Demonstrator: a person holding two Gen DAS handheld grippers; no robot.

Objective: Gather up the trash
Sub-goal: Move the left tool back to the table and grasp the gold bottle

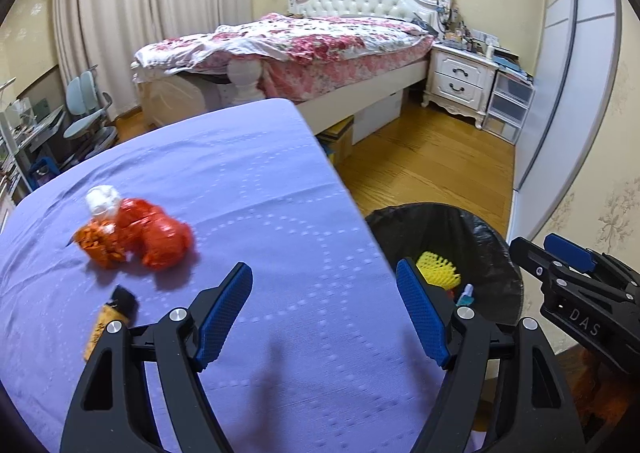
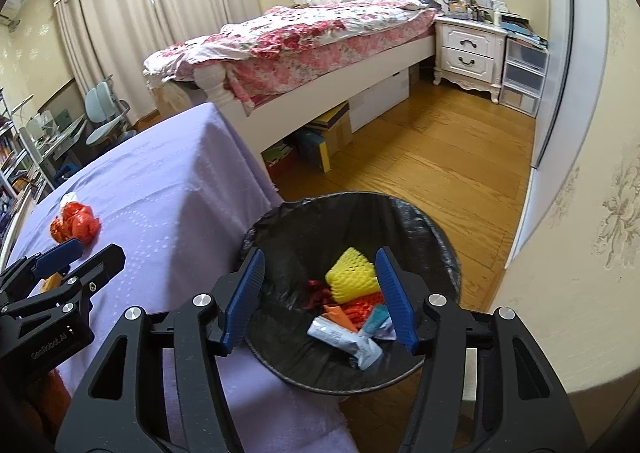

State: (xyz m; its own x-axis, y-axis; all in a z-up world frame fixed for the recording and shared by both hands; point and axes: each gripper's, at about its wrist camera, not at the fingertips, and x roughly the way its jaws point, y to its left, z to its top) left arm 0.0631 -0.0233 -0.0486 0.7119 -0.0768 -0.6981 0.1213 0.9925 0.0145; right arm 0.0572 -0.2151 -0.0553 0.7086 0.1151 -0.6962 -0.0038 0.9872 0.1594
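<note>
Left gripper hangs over the lavender tabletop, fingers spread wide, nothing between them. No earlier view to compare.

Trash on the tabletop lies ahead and left of those fingers, apart from them: a crumpled red-orange plastic bag with a white wad touching its far side, and nearer, an orange-and-black wrapper just beside the left finger's base, partly hidden behind it.

Right gripper is poised above the black-lined trash bin, fingers parted, nothing pinched. Seen between and below them, down in the bin: yellow foam fruit net, orange net, a white-and-blue wrapper, a small teal packet.

Edges: the bin stands on the wood floor hard against the tabletop's right edge; the cloth drapes over that edge and the far corner. Open floor runs beyond the bin to the bed and white nightstand. Wall close on the right.

View differences: the left wrist camera shows only the yellow net and a sliver of teal in the bin, the rest cut off by its own finger; the right wrist camera shows the whole bin interior. The right view catches the red bag small and far left, with the left gripper partly blocking the orange wrapper.
</note>
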